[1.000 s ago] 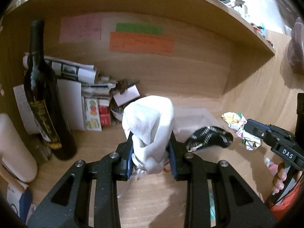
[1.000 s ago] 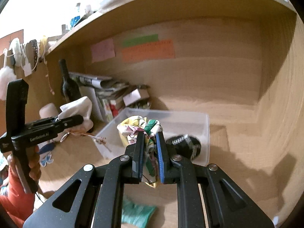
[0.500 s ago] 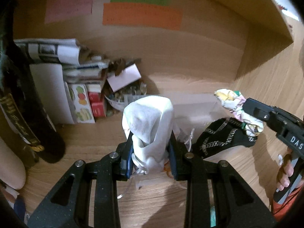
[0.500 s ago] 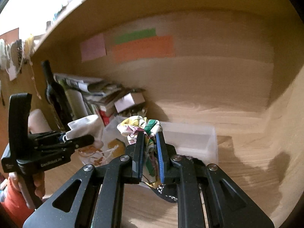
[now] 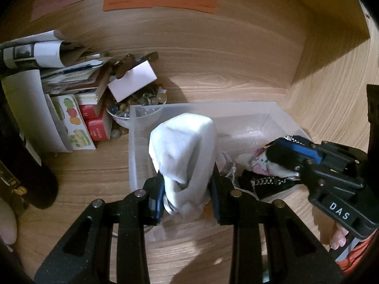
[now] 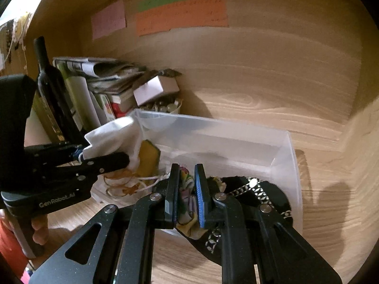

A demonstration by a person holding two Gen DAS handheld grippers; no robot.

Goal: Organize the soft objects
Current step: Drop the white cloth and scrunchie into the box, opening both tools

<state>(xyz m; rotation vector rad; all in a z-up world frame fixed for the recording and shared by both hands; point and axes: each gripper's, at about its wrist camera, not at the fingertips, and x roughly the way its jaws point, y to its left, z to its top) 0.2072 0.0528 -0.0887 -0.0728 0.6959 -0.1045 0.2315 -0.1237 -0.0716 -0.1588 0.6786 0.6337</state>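
Note:
My left gripper (image 5: 187,189) is shut on a white cloth (image 5: 184,149) and holds it over the left end of a clear plastic bin (image 5: 236,107). The white cloth also shows in the right wrist view (image 6: 111,135). My right gripper (image 6: 187,189) is shut on a floral cloth (image 6: 187,198) and holds it low inside the bin (image 6: 291,165), over a black cloth with a white chain pattern (image 6: 265,189). The right gripper also shows in the left wrist view (image 5: 284,156), down at the bin's right end.
A dark wine bottle (image 6: 49,90), stacked papers and boxes (image 5: 59,75) and a bowl of small round things (image 5: 135,104) stand left of the bin. Coloured paper labels (image 6: 182,11) are stuck on the wooden back wall. Wooden walls close the shelf at the right.
Both grippers have moved forward and down to the bin. The floral cloth has dropped from above the bin to inside it, onto the black cloth. The white cloth is now over the bin's left end.

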